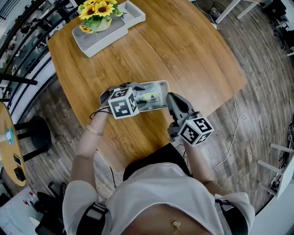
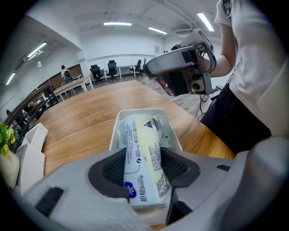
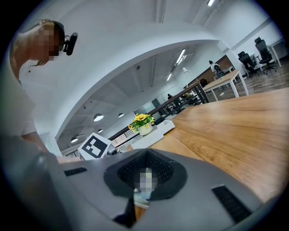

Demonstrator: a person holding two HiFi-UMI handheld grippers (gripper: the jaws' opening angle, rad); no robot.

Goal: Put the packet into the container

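Note:
A pale yellow and blue packet (image 1: pixel 150 97) (image 2: pixel 142 149) lies lengthwise with its far end inside a white rectangular container (image 1: pixel 159 83) (image 2: pixel 118 127) near the wooden table's front edge. My left gripper (image 1: pixel 138 98) (image 2: pixel 143 173) is shut on the packet's near end, with a pad pressing on either side. My right gripper (image 1: pixel 171 100) (image 3: pixel 144 178) hangs just right of the container with its jaws together and nothing between them. Its body (image 2: pixel 178 67) shows above the container's far end in the left gripper view. The left gripper's marker cube (image 3: pixel 95 146) appears in the right gripper view.
A grey tray (image 1: pixel 120 28) with a pot of sunflowers (image 1: pixel 98 10) (image 3: pixel 142 122) stands at the table's far left. The table's (image 1: pixel 183 50) front edge runs just below the grippers. A round side table (image 1: pixel 8 151) stands at left, and a cable (image 1: pixel 233 133) lies on the floor.

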